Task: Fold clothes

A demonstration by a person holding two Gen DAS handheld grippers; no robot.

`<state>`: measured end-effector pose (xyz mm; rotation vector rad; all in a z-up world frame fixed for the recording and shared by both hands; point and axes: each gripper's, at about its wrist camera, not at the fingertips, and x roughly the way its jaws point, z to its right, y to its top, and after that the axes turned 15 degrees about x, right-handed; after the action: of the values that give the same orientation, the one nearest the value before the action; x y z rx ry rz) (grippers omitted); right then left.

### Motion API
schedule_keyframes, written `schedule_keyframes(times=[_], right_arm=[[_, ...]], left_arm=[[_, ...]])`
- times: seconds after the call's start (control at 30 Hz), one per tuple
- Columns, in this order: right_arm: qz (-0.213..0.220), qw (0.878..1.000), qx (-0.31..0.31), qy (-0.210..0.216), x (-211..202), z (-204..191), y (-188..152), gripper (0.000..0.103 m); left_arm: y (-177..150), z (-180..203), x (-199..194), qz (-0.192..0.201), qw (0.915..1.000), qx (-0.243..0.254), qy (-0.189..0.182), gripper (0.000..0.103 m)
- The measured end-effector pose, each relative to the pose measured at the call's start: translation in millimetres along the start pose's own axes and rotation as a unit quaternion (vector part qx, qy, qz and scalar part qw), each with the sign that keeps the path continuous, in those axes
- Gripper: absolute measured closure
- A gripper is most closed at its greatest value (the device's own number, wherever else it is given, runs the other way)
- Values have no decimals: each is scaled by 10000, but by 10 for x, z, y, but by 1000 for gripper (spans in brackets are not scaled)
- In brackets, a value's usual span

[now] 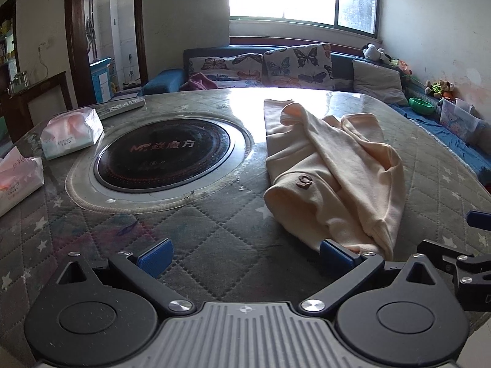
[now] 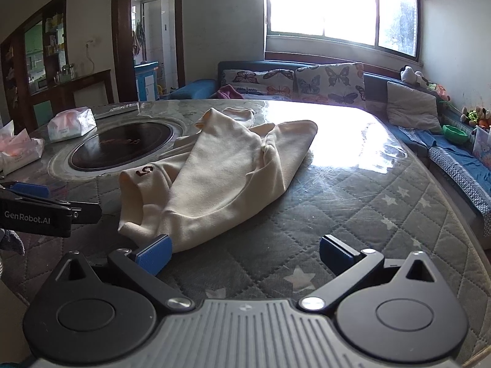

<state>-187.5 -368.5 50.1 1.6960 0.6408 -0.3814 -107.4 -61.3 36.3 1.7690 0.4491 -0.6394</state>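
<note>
A cream garment (image 1: 331,171) with a small brown logo lies crumpled on the round quilted table (image 1: 214,245), right of the black cooktop. It also shows in the right wrist view (image 2: 221,178). My left gripper (image 1: 245,256) is open and empty; its right fingertip (image 1: 336,254) is at the garment's near hem. My right gripper (image 2: 245,254) is open and empty; its left fingertip (image 2: 153,253) is at the garment's near edge. The left gripper shows at the left edge of the right wrist view (image 2: 40,211); the right gripper shows at the right edge of the left wrist view (image 1: 469,263).
A black round cooktop (image 1: 165,156) is set in the table. Two tissue packs (image 1: 72,132) (image 1: 18,178) lie at the left, a remote (image 1: 122,107) at the far left. A sofa with butterfly cushions (image 1: 276,67) stands behind, under a bright window.
</note>
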Motion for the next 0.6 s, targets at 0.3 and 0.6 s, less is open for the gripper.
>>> schedule_keyframes(times=[0.3,0.6], right_arm=[[57,10000,-28,8,-87,-30,-13,0],[80,9999,-64,33,-140,-56,-40,0]], left_arm=[[-3,69,-60,62,9999,89,-30,0],[-8,124,-106,105,9998,160,-62,0]])
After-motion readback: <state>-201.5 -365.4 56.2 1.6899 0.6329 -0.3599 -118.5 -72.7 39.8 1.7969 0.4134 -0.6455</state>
